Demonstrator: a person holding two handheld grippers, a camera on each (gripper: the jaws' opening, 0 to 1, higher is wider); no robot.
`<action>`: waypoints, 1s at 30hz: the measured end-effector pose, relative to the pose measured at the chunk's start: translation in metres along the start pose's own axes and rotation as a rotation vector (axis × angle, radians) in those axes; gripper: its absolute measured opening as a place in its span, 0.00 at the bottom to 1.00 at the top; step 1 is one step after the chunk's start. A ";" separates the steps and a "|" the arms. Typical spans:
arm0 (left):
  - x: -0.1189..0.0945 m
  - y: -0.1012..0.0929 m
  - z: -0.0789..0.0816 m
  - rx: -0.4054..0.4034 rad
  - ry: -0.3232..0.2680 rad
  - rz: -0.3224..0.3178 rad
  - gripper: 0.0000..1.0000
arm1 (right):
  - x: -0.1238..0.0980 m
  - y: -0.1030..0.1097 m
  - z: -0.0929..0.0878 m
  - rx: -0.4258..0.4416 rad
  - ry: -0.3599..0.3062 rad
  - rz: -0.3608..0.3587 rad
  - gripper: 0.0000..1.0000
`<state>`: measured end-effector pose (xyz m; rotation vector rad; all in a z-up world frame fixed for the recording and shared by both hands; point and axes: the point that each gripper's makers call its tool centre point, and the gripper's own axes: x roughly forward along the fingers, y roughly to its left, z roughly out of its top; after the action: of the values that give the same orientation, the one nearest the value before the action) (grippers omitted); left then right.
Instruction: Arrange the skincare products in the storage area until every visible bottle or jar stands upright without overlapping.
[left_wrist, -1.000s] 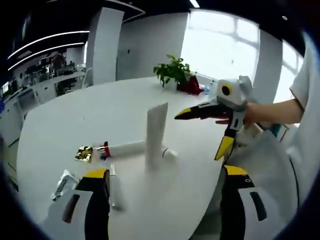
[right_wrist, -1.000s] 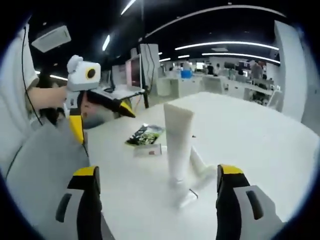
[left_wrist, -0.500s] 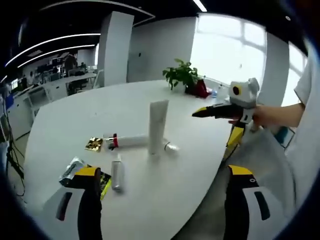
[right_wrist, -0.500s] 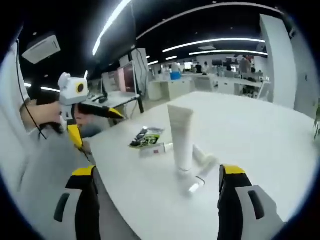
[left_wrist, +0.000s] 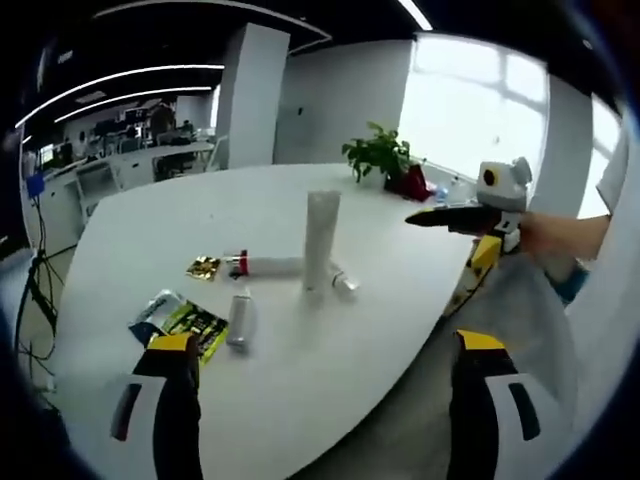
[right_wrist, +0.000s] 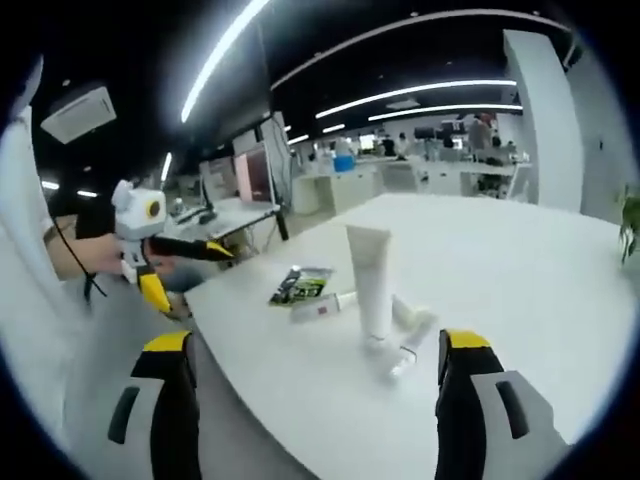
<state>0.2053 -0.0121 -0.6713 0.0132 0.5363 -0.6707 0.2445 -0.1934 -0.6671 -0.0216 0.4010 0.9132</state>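
So the sorting is standing at an early step, by my reading: one tall white tube (left_wrist: 320, 240) is standing upright on its cap near the middle of the white table (left_wrist: 180, 220), while the rest are lying flat. The left gripper (left_wrist: 320, 400) is hanging off the table's near edge with its jaws spread wide and nothing between them; the right gripper (right_wrist: 310, 400) is doing the same from the opposite side, jaws wide and empty.

A long white tube with a red band (left_wrist: 265, 265) is lying just behind the upright one, and a small white bottle (left_wrist: 342, 285) is lying touching or almost touching its base. A short silver-white tube (left_wrist: 240, 320) is lying apart, nearer the left gripper. In the right gripper view the same upright tube (right_wrist: 371, 280) is showing with a small piece (right_wrist: 405, 360) lying in front of it.

The next move is probably calling for one gripper to come in low over a lying tube, close on its body and stand it up clear of the upright one, which looks easy to topple.

Around these, a green-and-black sachet (left_wrist: 185, 318) and a gold packet (left_wrist: 203, 267) are lying flat, and a potted plant (left_wrist: 378, 155) is sitting at the far edge, well out of the way.
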 end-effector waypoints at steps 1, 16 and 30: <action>-0.001 0.001 -0.001 0.002 0.000 0.013 0.99 | -0.001 0.001 0.000 0.000 -0.001 -0.004 0.99; -0.003 -0.008 -0.007 0.003 -0.016 0.049 0.99 | -0.012 0.006 -0.004 -0.018 -0.004 -0.033 0.98; -0.001 -0.003 -0.008 0.007 -0.013 0.062 0.97 | -0.009 0.001 -0.011 -0.005 0.043 -0.045 0.94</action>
<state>0.1991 -0.0124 -0.6777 0.0316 0.5192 -0.6118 0.2356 -0.2020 -0.6737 -0.0550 0.4365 0.8703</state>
